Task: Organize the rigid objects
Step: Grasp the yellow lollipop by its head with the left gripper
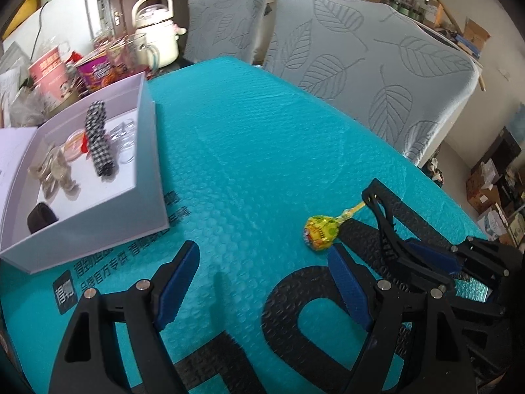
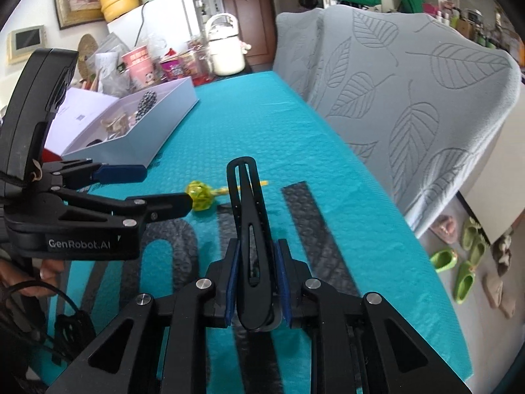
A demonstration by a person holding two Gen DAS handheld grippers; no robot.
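Right gripper (image 2: 256, 287) pinches a long black hair clip (image 2: 247, 216) between its blue pads, jaws pressed onto the clip's rear end; the clip juts forward and upward above the teal bubble-wrap mat (image 1: 249, 151). In the left wrist view the same clip (image 1: 382, 213) shows held at the right edge, its tip just beside the lollipop's stick. Left gripper (image 1: 262, 279) hangs over the mat with jaws spread wide, nothing between them. Lollipop (image 1: 321, 228) in a yellow-green wrapper lies on the mat just ahead of the left gripper's right finger; from the right wrist view it (image 2: 199, 195) sits near that finger's tip, whether touching I cannot tell. White open box (image 1: 149, 151) rests at the mat's left side, well apart from the lollipop; inside lie a black-and-white checked item (image 1: 98, 138), a clear piece, some beige items and a small black object. Leaf-patterned grey chair covers (image 1: 370, 65) stand behind the table.
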